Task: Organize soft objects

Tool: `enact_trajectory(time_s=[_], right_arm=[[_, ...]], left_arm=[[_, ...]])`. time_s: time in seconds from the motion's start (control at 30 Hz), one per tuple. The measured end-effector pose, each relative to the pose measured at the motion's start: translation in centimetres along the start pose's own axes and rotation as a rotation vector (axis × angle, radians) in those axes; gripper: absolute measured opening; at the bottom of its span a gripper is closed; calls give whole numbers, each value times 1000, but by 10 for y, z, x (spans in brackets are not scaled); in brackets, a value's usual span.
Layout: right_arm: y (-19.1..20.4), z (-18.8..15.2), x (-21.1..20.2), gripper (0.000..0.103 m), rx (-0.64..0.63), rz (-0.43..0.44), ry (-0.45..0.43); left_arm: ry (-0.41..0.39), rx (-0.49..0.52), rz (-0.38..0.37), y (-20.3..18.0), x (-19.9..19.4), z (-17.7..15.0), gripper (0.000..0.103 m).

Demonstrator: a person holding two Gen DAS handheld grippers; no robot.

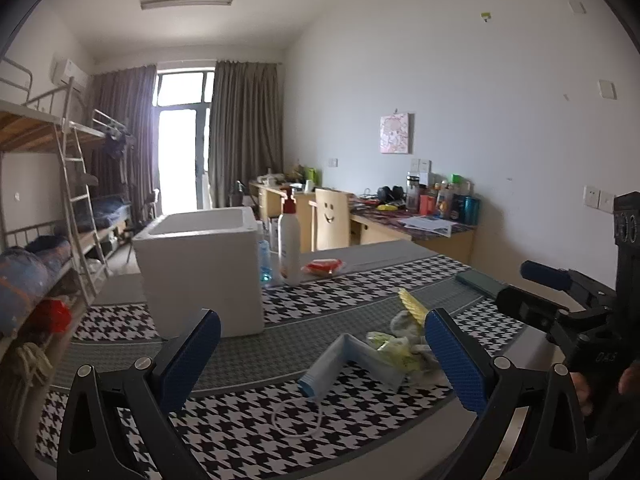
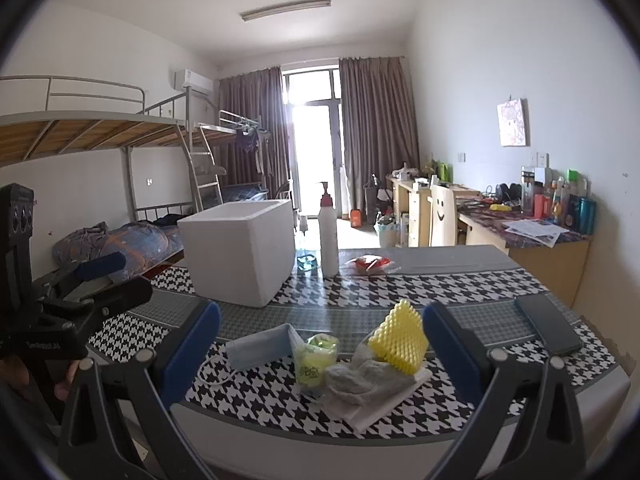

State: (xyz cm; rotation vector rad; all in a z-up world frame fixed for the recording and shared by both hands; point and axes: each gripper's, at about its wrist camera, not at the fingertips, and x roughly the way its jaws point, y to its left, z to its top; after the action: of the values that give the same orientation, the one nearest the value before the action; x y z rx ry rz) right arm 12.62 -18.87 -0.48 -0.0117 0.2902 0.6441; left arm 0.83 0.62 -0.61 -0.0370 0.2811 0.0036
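Fingers point(image 1: 456, 356) of both grippers wide open, holding nothing; face mask point(image 2: 260, 346), yellow sponge point(image 2: 398, 338) near table point(image 2: 460, 280) front edge.

White-walled room: bunk beds point(image 2: 100, 128), curtained bright window point(image 2: 316, 120), perhaps cluttered desks point(image 2: 532, 232)
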Motion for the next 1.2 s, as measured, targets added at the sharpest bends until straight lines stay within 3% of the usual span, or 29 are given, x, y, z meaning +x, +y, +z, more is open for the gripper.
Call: enact_trajectory(time_s=[1.2], right_arm=[[2,-1,5,102,0,-13,21]], left_arm=[[1,4,17,3,8,1,102]])
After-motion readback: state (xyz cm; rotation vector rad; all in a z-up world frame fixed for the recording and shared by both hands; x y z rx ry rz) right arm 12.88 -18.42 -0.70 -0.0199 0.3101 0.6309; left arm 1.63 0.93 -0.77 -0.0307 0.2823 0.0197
